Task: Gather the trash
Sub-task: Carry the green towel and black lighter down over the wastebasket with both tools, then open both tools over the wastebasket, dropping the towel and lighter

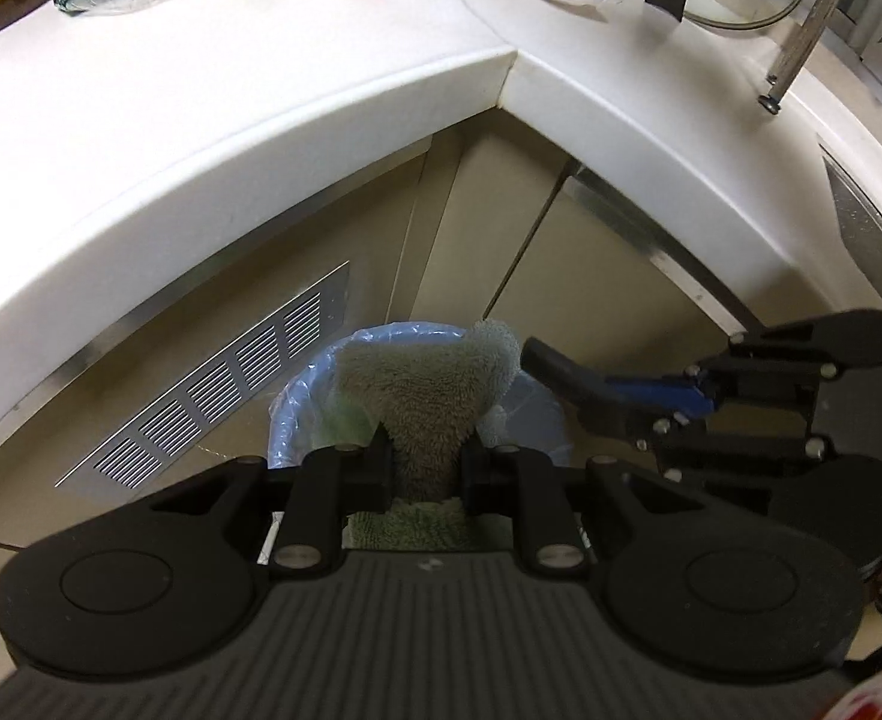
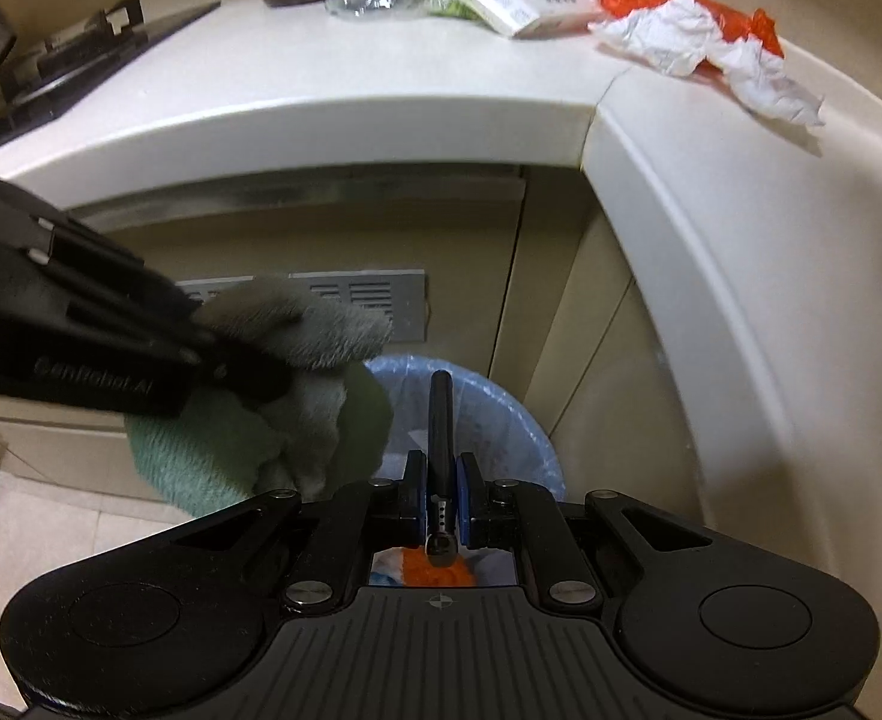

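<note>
A fuzzy grey-green cloth (image 1: 423,396) is gripped by the left tongs (image 1: 423,468), a slim black stick (image 2: 441,438) by the right tongs (image 2: 441,498); released early, either could land at 9 o'clock of the blue-lined bin (image 2: 525,420), on the floor

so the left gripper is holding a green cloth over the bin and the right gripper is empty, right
Not quite. The left gripper does hold the green cloth above the blue-lined bin, but the right gripper is not empty: it is shut on a thin black handle, as the right wrist view shows.
</note>
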The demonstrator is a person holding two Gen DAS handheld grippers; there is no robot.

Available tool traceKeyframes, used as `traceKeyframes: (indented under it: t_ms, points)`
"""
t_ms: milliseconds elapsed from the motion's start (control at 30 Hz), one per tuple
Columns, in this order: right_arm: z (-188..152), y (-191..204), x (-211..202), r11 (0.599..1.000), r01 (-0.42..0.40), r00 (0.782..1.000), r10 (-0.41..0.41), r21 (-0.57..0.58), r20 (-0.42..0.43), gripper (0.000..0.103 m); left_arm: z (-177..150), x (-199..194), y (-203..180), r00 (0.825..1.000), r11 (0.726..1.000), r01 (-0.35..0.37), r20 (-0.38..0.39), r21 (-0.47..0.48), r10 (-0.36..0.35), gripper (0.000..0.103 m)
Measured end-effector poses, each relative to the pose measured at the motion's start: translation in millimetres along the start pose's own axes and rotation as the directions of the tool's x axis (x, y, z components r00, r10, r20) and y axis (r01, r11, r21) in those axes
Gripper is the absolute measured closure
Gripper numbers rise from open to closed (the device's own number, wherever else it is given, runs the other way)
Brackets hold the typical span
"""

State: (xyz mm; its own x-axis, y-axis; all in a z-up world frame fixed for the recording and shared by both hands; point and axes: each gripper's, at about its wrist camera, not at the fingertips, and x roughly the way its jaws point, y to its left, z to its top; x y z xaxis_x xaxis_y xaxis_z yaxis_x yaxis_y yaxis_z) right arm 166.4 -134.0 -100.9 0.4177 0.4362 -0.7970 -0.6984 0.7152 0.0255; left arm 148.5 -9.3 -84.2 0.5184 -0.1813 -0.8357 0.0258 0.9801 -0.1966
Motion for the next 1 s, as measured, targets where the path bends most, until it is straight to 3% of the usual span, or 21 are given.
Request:
traceKeyframes:
  t_ms: [133,200,600,1000]
  points:
    - [-5,0,5,1.000,0.006,1.000,-0.006,-0.001,-0.009,0.093,3,12,-1,1.000,1.000,-0.010,-0.012,-0.006,0.010,0.081]
    - [-6,-1,7,1.000,0.009,1.000,-0.009,0.001,-0.013,0.093,2,16,-2,0.999,0.999,-0.034,-0.018,-0.015,0.034,0.068]
    - [-6,-4,13,1.000,0.003,1.000,-0.002,0.007,-0.027,0.093,-22,17,6,0.995,0.994,-0.083,-0.058,-0.065,0.079,0.068]
    - [-1,1,17,1.000,-0.001,1.000,0.001,0.009,-0.023,0.093,-27,14,14,0.993,0.990,-0.099,-0.067,-0.096,0.093,0.068]
